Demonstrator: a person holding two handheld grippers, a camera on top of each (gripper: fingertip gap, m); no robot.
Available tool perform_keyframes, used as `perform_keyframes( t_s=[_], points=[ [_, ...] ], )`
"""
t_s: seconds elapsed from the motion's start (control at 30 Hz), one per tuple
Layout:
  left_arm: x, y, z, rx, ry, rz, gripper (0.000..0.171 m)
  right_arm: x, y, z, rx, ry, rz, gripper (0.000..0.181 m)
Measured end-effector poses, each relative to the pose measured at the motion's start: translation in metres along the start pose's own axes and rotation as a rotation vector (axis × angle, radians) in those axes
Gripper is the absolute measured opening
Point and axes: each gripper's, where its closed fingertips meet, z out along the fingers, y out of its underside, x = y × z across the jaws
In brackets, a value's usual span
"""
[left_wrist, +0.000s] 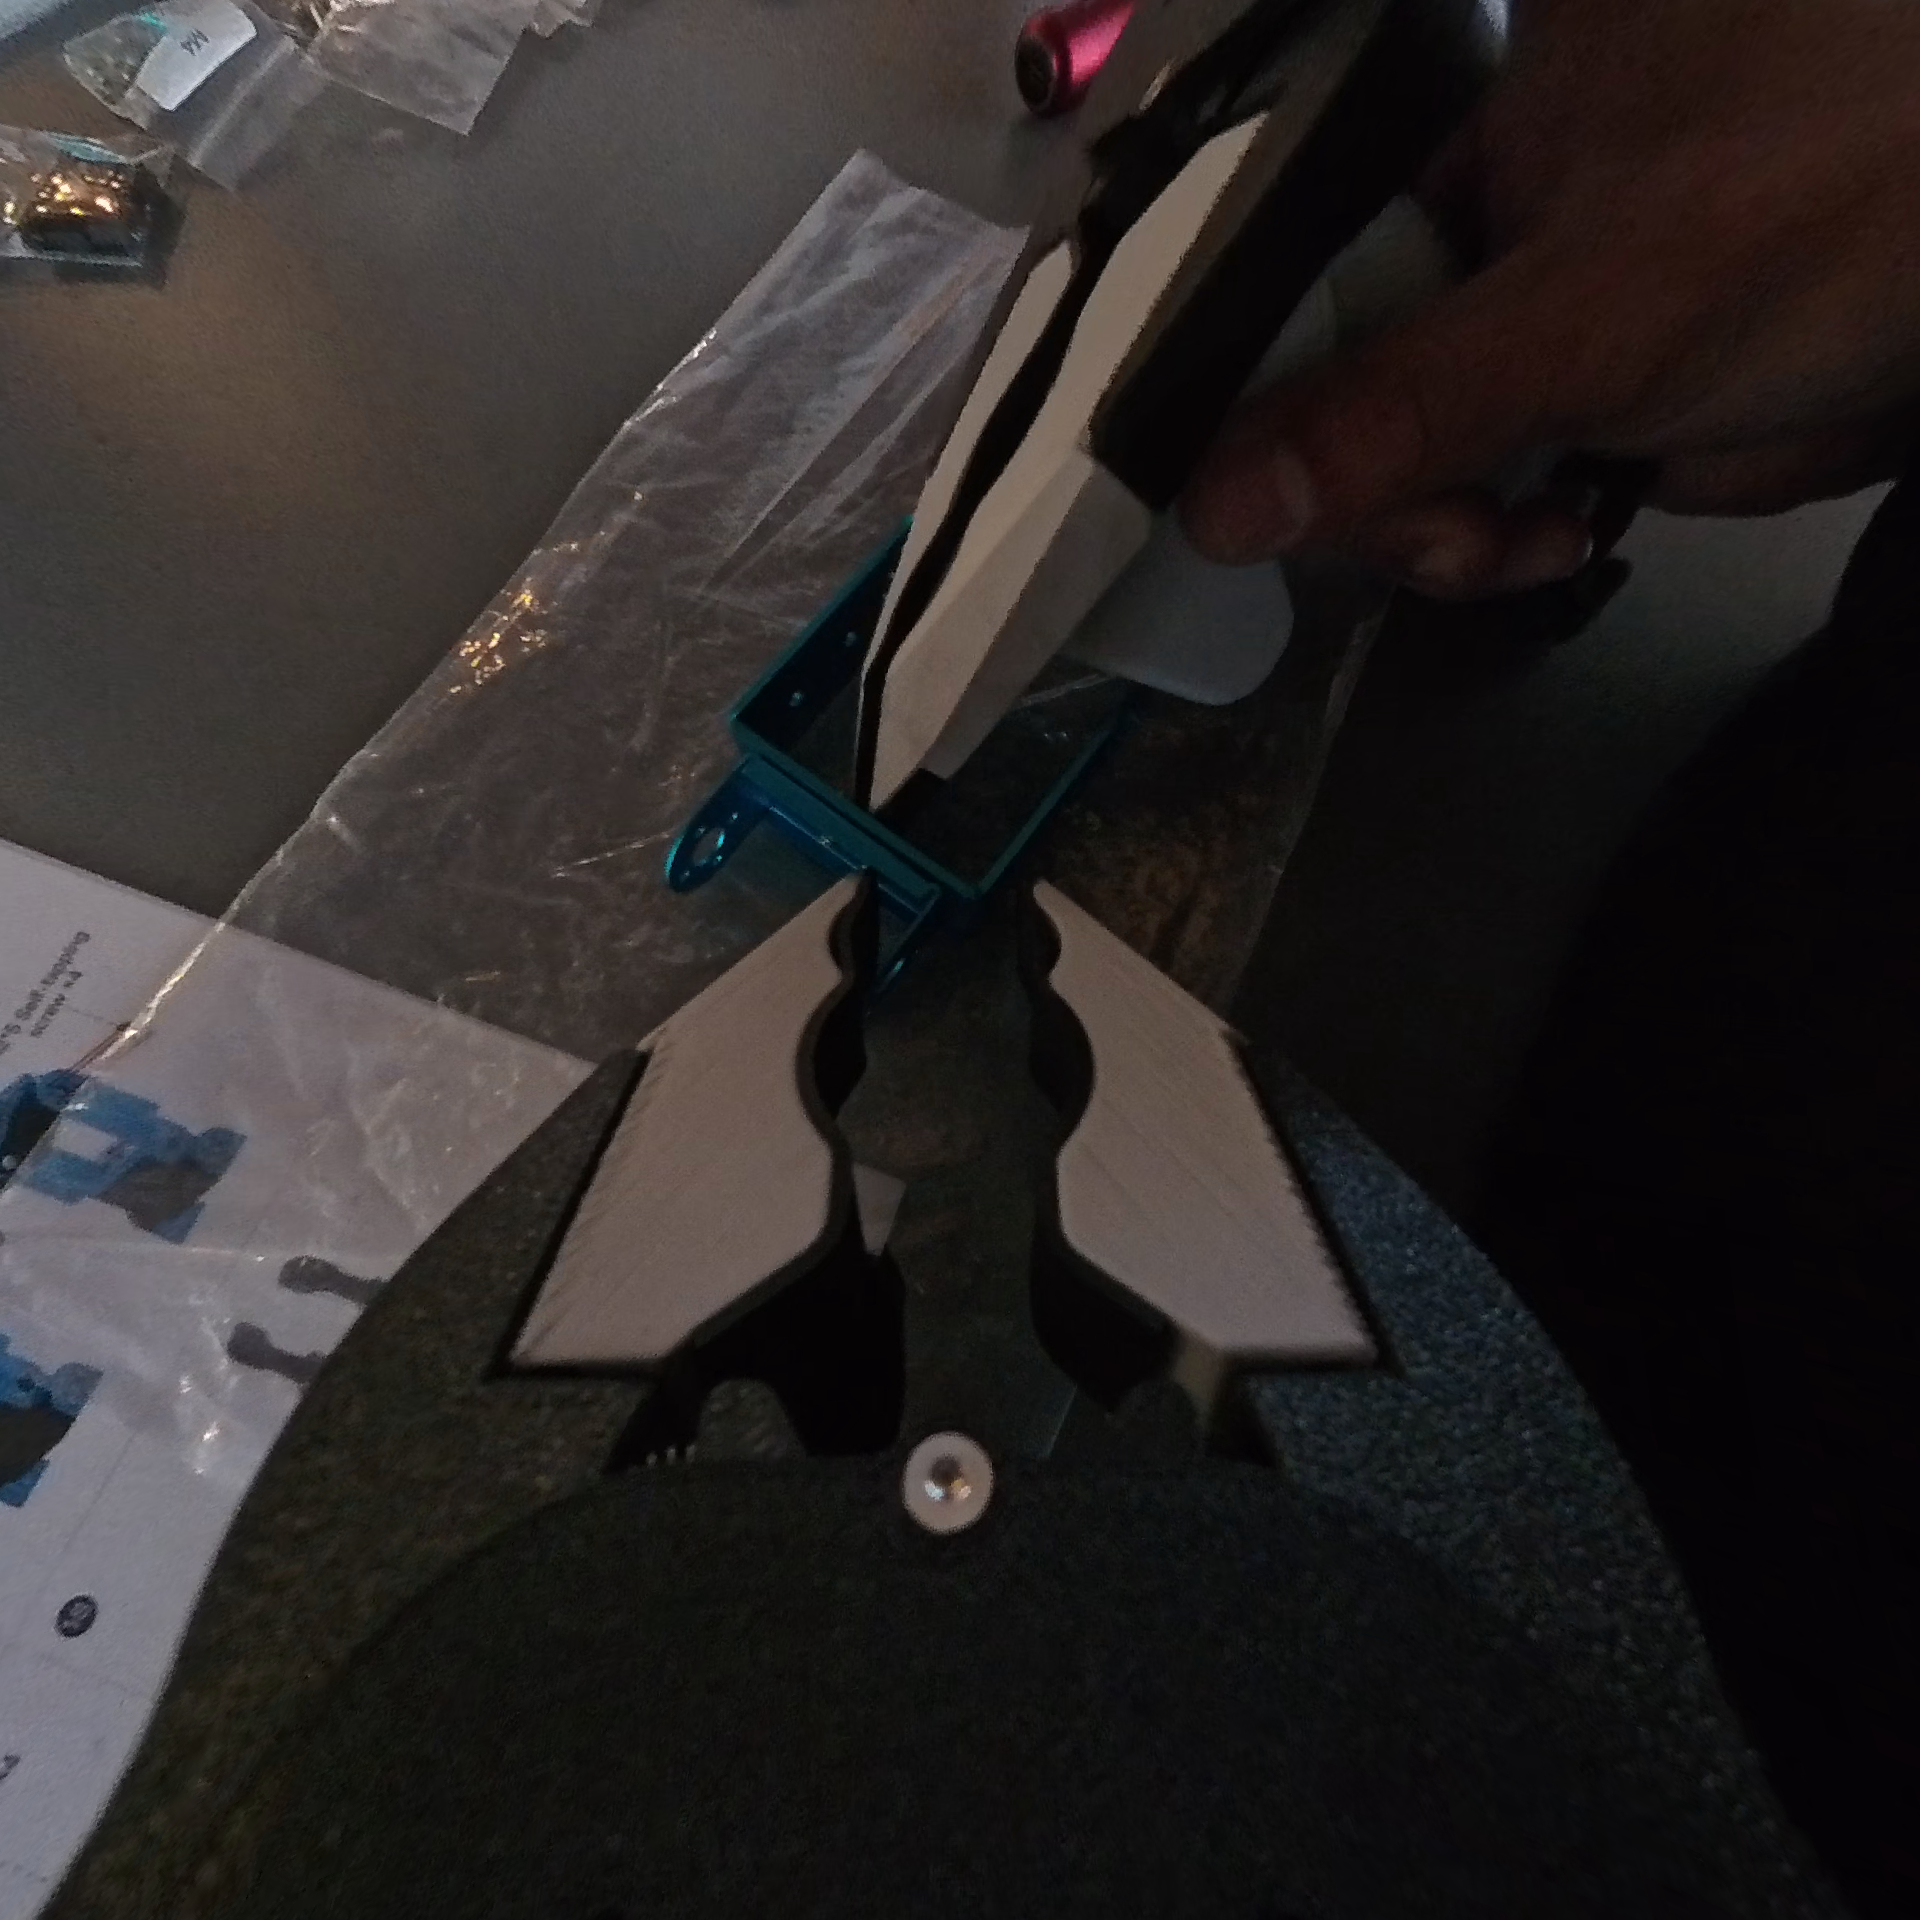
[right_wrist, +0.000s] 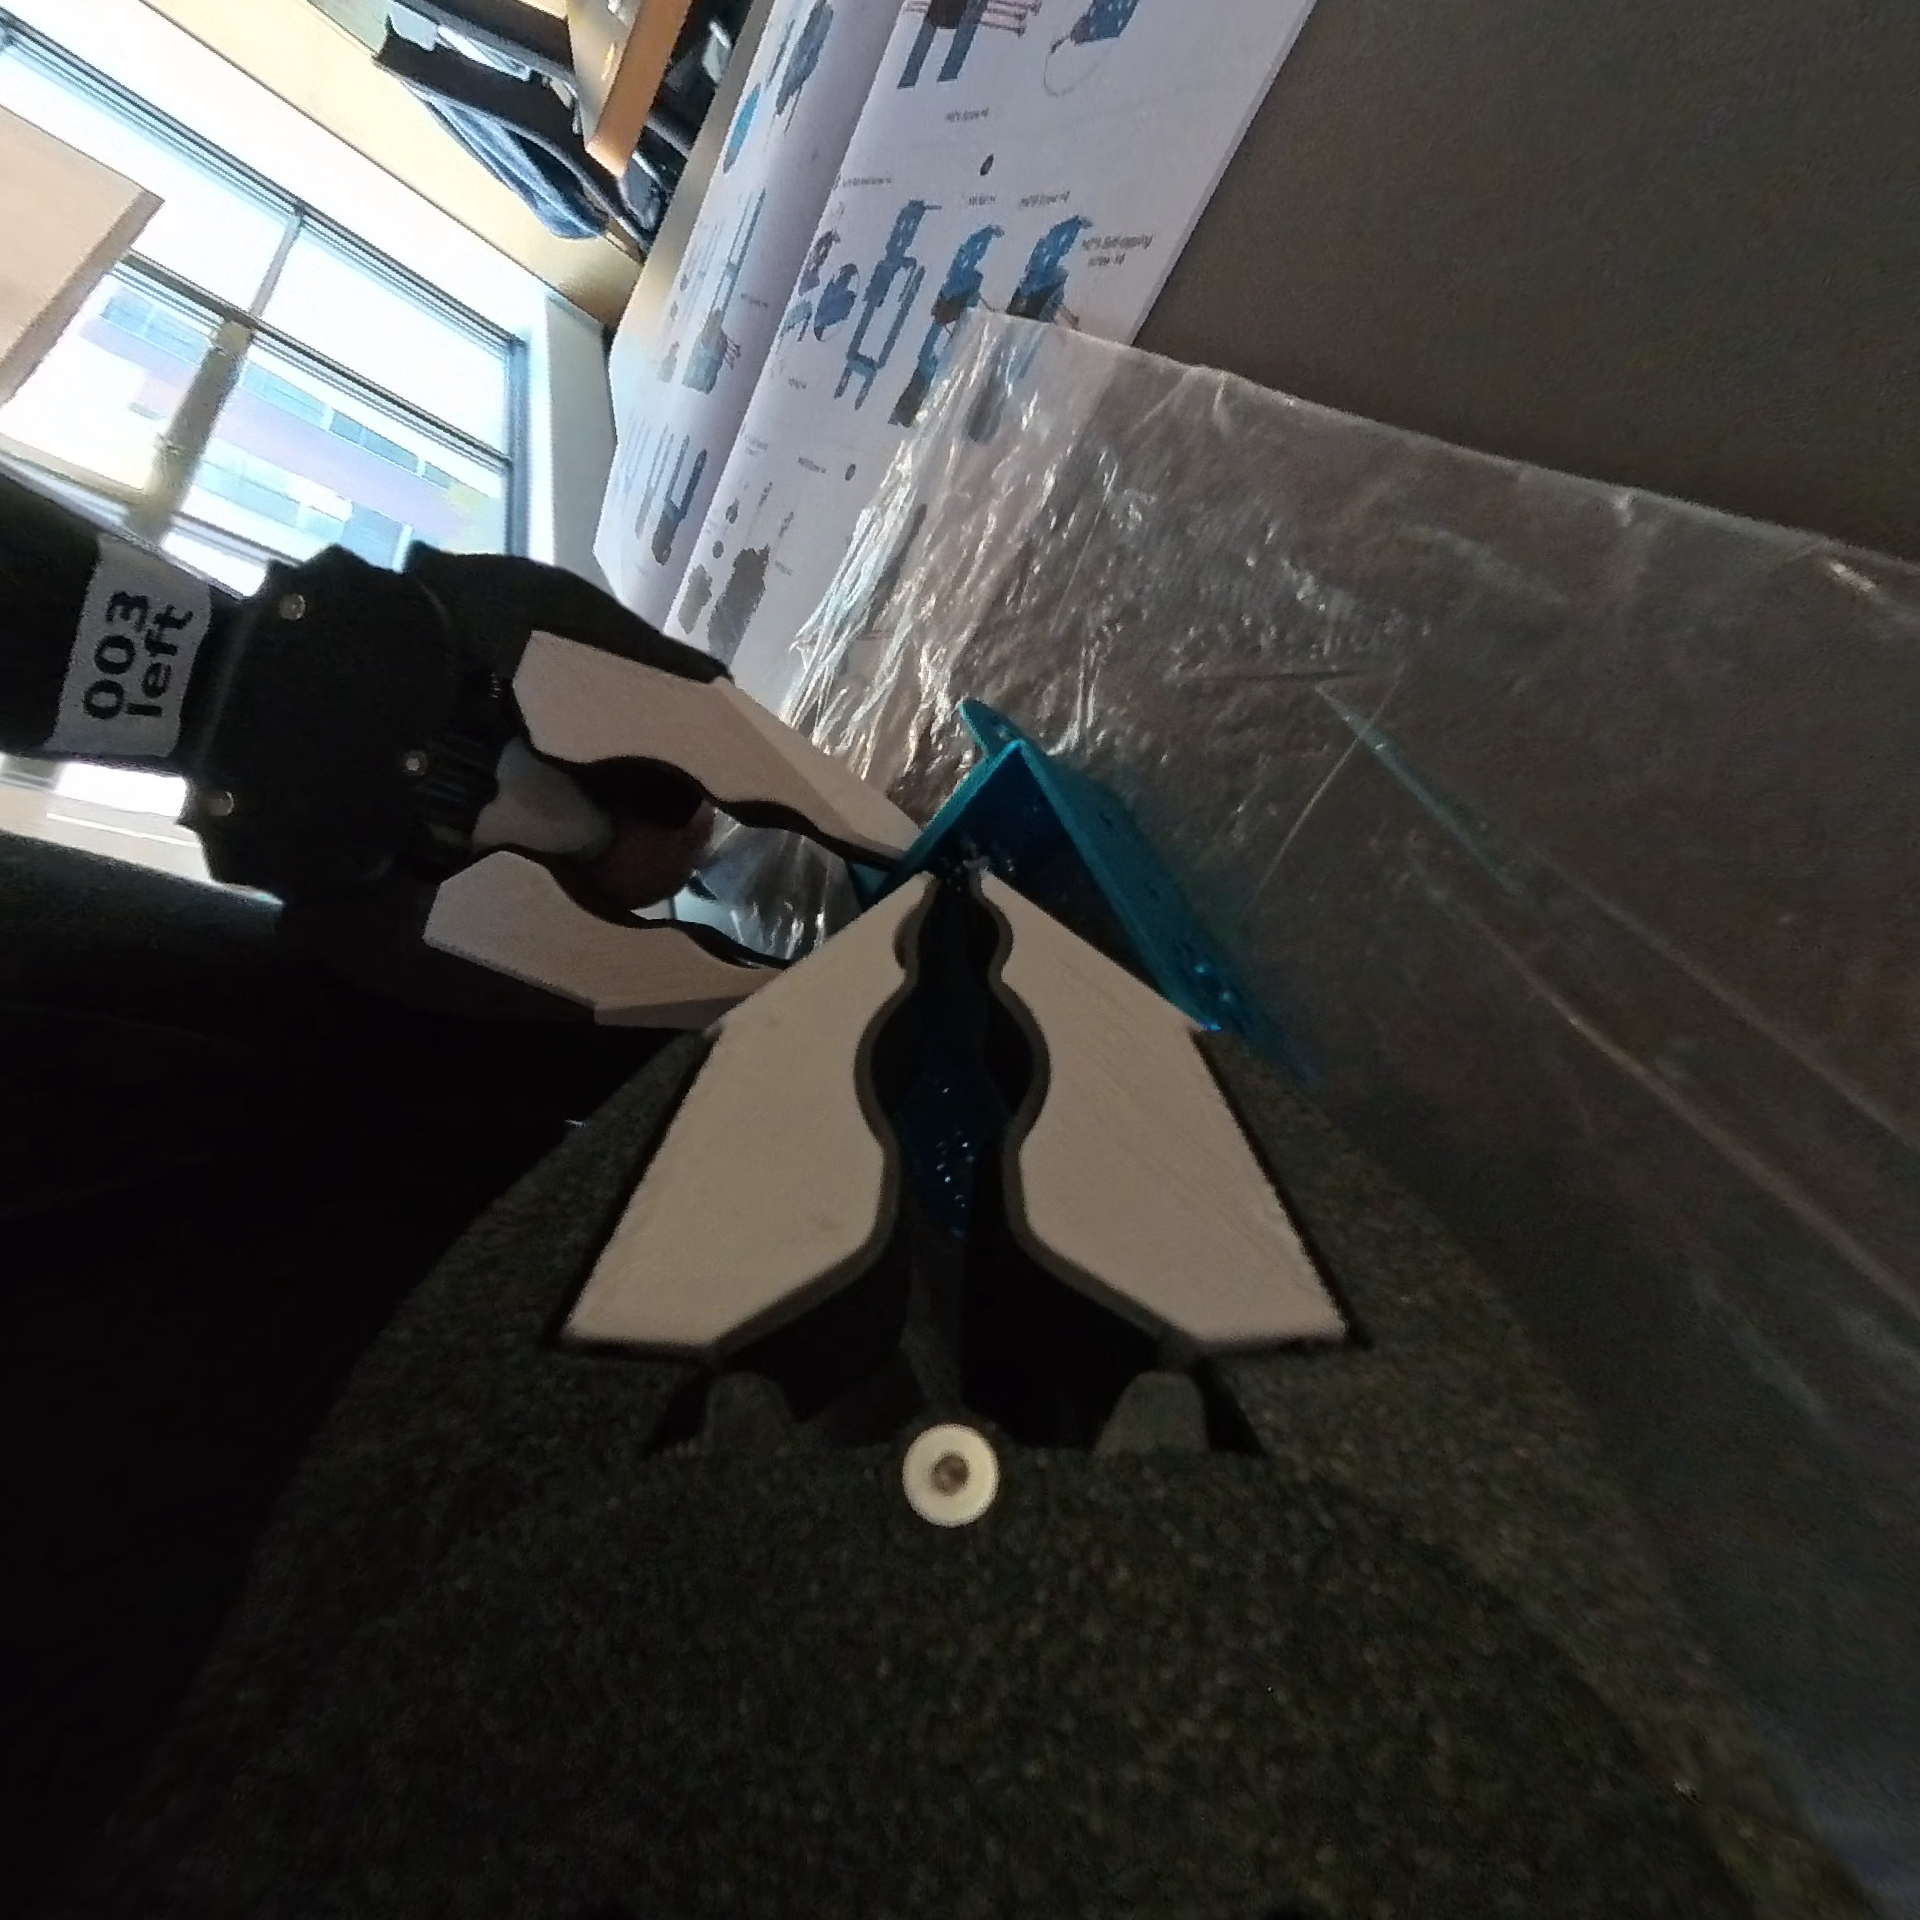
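The right claw (right_wrist: 951, 883) pinches the blue bracket (right_wrist: 1081, 883) at mid frame, keeping it steady. The left claw (left_wrist: 945, 894) is spread around the bracket's edge, above a plastic bag (left_wrist: 623, 623).

- Clear plastic sheet (left_wrist: 644, 644) spread across a grey table (left_wrist: 343, 416).
- White printed instruction sheet (left_wrist: 94, 1195) at near left.
- Small clear bags (left_wrist: 156, 114) at far left.
- Bright window (right_wrist: 260, 343).
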Motion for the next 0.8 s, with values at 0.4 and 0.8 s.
perform_keyframes(
  t_s=[0.4,0.8],
  points=[
    [0.001,0.000,0.001,-0.002,-0.002,0.007,0.024,-0.001,0.002,0.000,-0.018,-0.089,0.098,0.002],
    [0.000,0.001,0.001,-0.003,-0.003,0.007,0.023,-0.010,0.003,-0.002,-0.047,-0.184,0.143,0.016]
  ],
)
